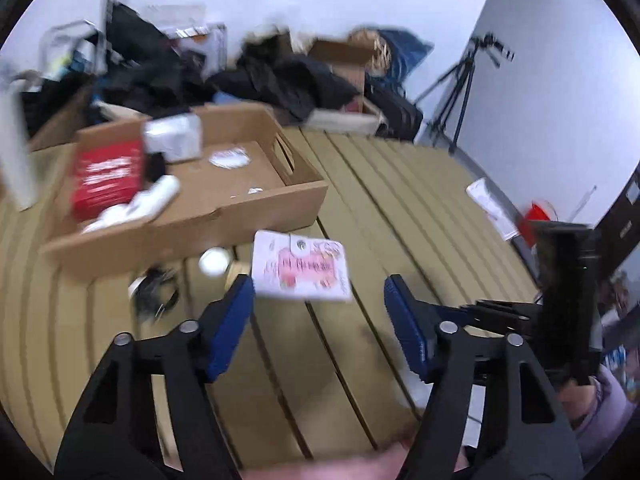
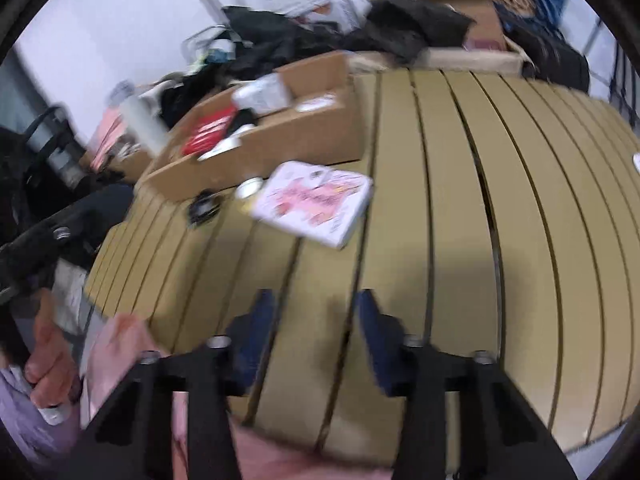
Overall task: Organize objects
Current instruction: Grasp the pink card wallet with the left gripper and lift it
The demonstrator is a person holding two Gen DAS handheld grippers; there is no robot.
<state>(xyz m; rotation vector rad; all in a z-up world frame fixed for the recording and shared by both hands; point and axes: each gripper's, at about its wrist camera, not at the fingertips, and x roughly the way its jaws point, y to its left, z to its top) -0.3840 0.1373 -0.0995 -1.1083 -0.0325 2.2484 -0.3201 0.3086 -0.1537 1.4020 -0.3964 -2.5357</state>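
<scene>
A white box with pink print [image 1: 302, 268] lies flat on the slatted tan table [image 1: 360, 208], just in front of an open cardboard tray [image 1: 240, 204]. The tray holds a red box [image 1: 106, 178], a white packet [image 1: 174, 138] and white tubes. My left gripper [image 1: 320, 292] is open and empty, its blue pads just short of the pink box. My right gripper [image 2: 316, 312] is open and empty, above the table's near edge, well short of the pink box [image 2: 314, 202]. A small white round lid [image 1: 214, 262] and a black cable bundle [image 1: 156, 290] lie left of the box.
Black clothing [image 1: 280, 76], cardboard boxes [image 1: 344, 64] and bags are piled along the table's far side. A tripod [image 1: 460, 84] stands at the right by the wall. A white paper [image 1: 490, 204] lies near the table's right edge. The right gripper's black body [image 1: 568, 300] is at my right.
</scene>
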